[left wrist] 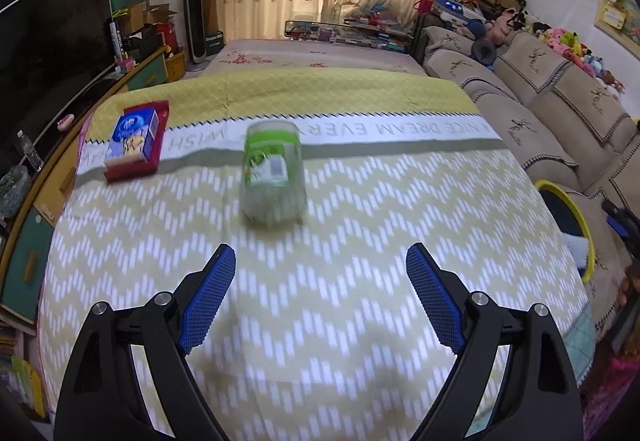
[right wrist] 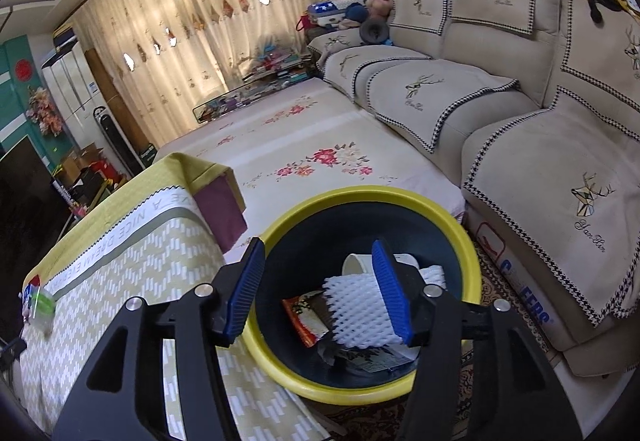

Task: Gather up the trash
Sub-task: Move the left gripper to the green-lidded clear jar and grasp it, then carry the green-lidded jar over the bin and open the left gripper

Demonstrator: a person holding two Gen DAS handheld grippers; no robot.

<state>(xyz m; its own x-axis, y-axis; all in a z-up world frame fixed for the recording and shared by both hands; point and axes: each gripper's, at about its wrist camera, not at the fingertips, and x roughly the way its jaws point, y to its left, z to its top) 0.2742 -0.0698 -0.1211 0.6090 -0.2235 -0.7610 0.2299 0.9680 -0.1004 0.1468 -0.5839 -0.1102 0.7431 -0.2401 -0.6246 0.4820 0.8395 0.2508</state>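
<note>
With your left gripper (left wrist: 320,273) spread wide and empty, center it on the blurred, seemingly plastic green-labelled container (left wrist: 273,173) (far of the fingertips) before squeezing.

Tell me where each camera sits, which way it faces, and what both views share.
Left wrist: on the left tongs, facing across the yellow zigzag cloth-covered table at a green-labelled clear plastic jar; open blue-padded fingers show.
Right wrist: on the right tongs, facing down into the yellow-rimmed dark bin; a white foam net lies between its open fingers.
Shared: table, jar, bin, beige sofa, curtains.
</note>
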